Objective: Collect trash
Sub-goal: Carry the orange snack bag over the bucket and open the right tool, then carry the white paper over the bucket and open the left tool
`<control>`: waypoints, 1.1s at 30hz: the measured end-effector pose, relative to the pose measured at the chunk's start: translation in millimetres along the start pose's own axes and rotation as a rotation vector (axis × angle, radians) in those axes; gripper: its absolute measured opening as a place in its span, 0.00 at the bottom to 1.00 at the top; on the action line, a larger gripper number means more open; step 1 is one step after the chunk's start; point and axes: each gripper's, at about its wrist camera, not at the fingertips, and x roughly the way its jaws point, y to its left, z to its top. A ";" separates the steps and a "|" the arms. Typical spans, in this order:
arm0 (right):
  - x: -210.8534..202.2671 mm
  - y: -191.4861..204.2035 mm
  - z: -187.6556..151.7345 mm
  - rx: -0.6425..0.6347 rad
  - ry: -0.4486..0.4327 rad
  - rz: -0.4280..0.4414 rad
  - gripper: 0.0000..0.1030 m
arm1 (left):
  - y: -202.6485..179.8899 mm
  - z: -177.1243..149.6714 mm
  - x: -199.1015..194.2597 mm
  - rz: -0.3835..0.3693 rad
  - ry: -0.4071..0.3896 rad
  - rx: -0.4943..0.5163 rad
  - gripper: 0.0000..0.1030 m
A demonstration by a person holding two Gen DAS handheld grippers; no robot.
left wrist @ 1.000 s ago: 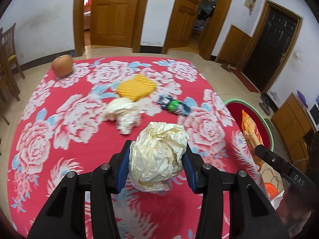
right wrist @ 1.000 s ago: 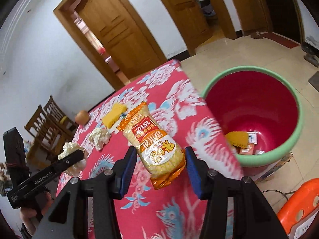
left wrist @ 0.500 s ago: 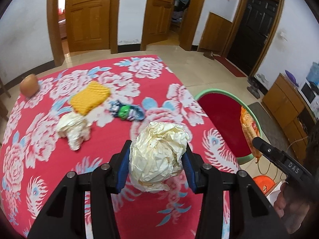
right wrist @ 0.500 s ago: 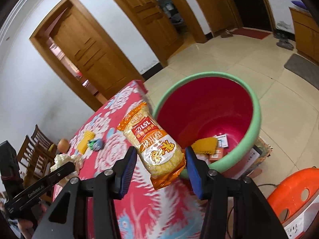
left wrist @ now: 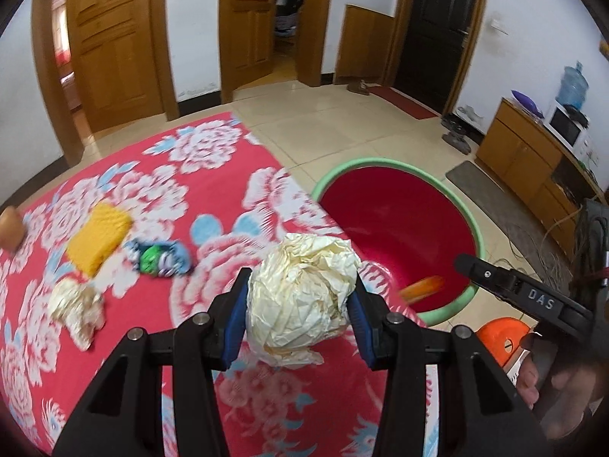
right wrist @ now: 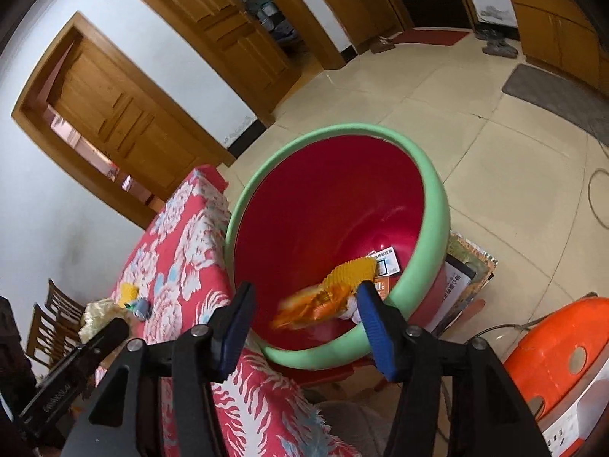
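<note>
My left gripper (left wrist: 300,282) is shut on a crumpled cream paper ball (left wrist: 297,316), held above the right side of the red floral table (left wrist: 213,175). The right gripper (right wrist: 304,289) hangs over the green-rimmed red bin (right wrist: 434,198) and its jaws are opening. Below the pads, the orange noodle packet (right wrist: 308,306) is a blur, free of them and dropping into the bin. The left wrist view shows the same packet (left wrist: 422,289) inside the bin (left wrist: 380,162), just off the right gripper's fingertip (left wrist: 468,262).
On the table lie a yellow sponge-like piece (left wrist: 99,236), a blue-green wrapper (left wrist: 160,261), a second crumpled paper (left wrist: 76,304) and a brown round object (left wrist: 9,226). The bin holds a yellow piece (right wrist: 354,270) and small cards (right wrist: 386,262). An orange stool (right wrist: 563,346) stands beside it.
Both grippers have swung to the right, toward the bin. The right jaws have widened and the noodle packet has left them and is dropping. The left grip on the paper ball is unchanged.
</note>
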 end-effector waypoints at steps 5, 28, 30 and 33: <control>-18.3 -0.9 2.7 -0.004 -0.055 -0.015 0.62 | -15.1 7.4 15.5 -0.033 0.012 0.017 0.46; -40.1 -33.0 5.1 0.091 -0.128 -0.052 0.73 | -84.6 30.0 61.4 -0.002 0.013 0.170 0.66; -42.0 -33.8 4.8 0.093 -0.132 -0.054 0.73 | -81.3 29.2 59.0 -0.003 0.013 0.157 0.66; -45.2 -31.9 5.0 0.092 -0.140 -0.057 0.74 | -74.4 28.2 52.3 0.002 0.008 0.138 0.66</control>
